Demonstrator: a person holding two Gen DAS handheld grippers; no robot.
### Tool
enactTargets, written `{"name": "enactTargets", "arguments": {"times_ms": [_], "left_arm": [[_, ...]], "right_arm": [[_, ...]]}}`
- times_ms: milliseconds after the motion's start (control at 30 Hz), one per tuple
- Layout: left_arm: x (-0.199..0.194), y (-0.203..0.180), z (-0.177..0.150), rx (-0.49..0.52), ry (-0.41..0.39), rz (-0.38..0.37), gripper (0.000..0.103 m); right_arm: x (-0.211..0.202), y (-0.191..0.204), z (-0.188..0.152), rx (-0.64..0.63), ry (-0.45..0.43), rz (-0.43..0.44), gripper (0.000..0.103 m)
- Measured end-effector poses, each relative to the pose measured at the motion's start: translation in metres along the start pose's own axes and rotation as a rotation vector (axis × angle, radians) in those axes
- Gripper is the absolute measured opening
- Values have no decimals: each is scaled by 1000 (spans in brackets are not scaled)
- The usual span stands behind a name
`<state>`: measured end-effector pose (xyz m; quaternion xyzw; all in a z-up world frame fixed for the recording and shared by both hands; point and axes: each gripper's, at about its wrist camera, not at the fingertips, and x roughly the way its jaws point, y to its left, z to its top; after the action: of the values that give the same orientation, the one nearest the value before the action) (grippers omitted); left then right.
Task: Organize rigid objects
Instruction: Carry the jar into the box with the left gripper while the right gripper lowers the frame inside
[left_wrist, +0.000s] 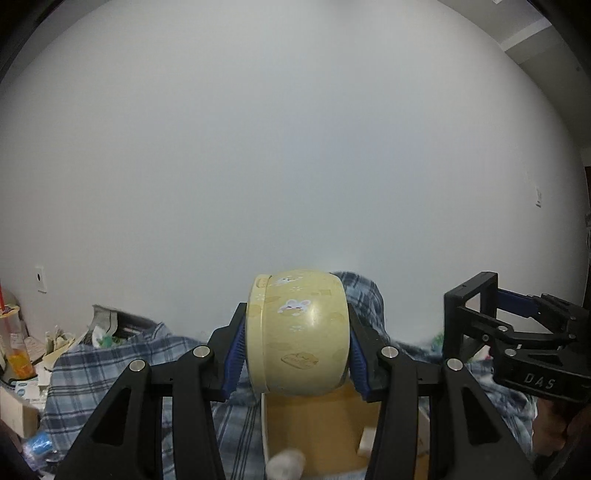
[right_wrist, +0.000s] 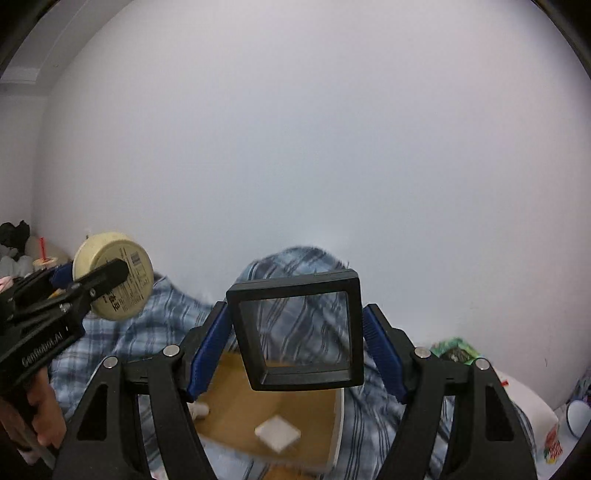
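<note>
Left gripper (left_wrist: 295, 347): fingers pinching yellow tin (left_wrist: 298, 332) (on its side), held above cardboard box (left_wrist: 317, 424).
Right gripper (right_wrist: 297, 343): fingers clamped on black frame (right_wrist: 295, 332), above same box, over plaid cloth (right_wrist: 147, 325).

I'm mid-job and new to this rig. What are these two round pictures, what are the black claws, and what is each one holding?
Each picture comes from a fisheye camera on a hand-held gripper, looking along its two black fingers with blue pads. No robot arm: a person carries both.

In the left wrist view, the left gripper is clamped on a round yellow tin with bunny prints, held on its side. The right gripper shows at that picture's right edge.

In the right wrist view, the right gripper holds a square black frame box with a clear window.

Below both lie a blue plaid cloth and an open cardboard box with small white pieces inside.
</note>
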<state>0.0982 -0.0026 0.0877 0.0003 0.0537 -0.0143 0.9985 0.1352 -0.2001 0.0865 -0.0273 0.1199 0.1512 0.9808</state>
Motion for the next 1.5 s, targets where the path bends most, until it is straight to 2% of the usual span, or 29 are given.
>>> {"name": "enactTargets", "arguments": {"times_ms": [233, 433, 767, 900, 1000, 1167, 1233, 1367, 1500], "left_arm": [[42, -3, -5, -2, 12, 2, 50], [73, 3, -32, 14, 122, -16, 50], [132, 9, -91, -51, 458, -33, 50], [146, 16, -113, -61, 554, -25, 50], [150, 17, -124, -66, 602, -44, 50], [149, 17, -131, -88, 619, -29, 52], [149, 17, -130, -87, 613, -28, 77], [137, 10, -114, -45, 530, -18, 79], [119, 3, -86, -13, 462, -32, 81]], "right_arm": [[38, -7, -2, 62, -10, -29, 71], [64, -4, -29, 64, 71, -25, 71], [137, -13, -92, 128, 418, 77, 71], [149, -18, -114, 159, 527, 95, 71], [156, -18, -121, 166, 570, 116, 70], [155, -13, -121, 158, 569, 133, 69], [156, -13, -119, 158, 563, 132, 70], [151, -15, -112, 147, 532, 107, 71], [135, -21, -90, 139, 480, 73, 71]]}}
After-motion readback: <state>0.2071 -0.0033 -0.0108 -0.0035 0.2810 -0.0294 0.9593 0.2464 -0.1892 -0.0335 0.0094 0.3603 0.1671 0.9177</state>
